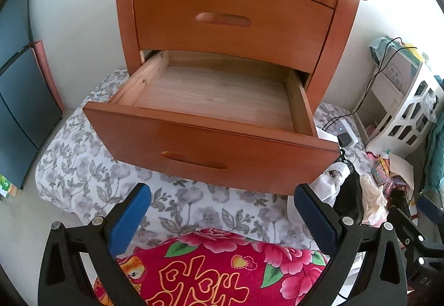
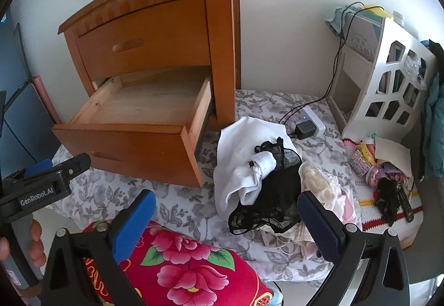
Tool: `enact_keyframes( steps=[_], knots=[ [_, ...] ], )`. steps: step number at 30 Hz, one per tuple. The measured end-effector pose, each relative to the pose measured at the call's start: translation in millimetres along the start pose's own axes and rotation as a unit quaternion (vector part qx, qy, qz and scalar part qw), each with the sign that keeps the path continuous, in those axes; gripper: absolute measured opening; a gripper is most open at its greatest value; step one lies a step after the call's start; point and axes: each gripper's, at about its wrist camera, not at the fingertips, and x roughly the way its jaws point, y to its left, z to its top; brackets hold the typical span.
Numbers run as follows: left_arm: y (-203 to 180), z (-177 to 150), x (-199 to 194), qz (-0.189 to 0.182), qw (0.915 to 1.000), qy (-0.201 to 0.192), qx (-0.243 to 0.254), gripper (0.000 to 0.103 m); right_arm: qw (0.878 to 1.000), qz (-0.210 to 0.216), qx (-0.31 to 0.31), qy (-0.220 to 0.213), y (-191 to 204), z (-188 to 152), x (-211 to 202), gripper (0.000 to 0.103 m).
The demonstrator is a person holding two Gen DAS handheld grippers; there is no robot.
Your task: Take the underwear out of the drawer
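Lower wooden pull-out drawer (image 1: 211, 100) stands open and bare. White, black and cream underwear pile (image 2: 266, 181) lies beside it on the floral-sheeted bed (image 2: 183, 209); removal looks complete. Left gripper (image 1: 222, 211) and right gripper (image 2: 227, 217): jaws wide, holding nothing.

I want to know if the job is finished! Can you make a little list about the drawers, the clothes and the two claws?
top drawer: shut
bottom drawer: pulled out, nothing visible inside
underwear pile: white, black and cream pieces heaped on the flowery sheet, right of the nightstand
left claw: open, holding nothing
right claw: open, holding nothing, near the pile
red flowered blanket: below both claws
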Motion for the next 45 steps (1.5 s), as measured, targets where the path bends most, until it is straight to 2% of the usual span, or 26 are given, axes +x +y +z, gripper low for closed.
enact_keyframes(
  steps=[25, 45],
  knots=[
    [8, -1, -13, -0.004, 1.0000, -0.004, -0.006, 0.103, 0.999, 0.001, -0.032, -0.020, 27, 3, -19, 0.103],
    [9, -2, -8, 0.004, 1.0000, 0.003, -0.006, 0.103, 0.999, 0.001, -0.030, -0.021, 23, 3, -17, 0.103]
  ],
)
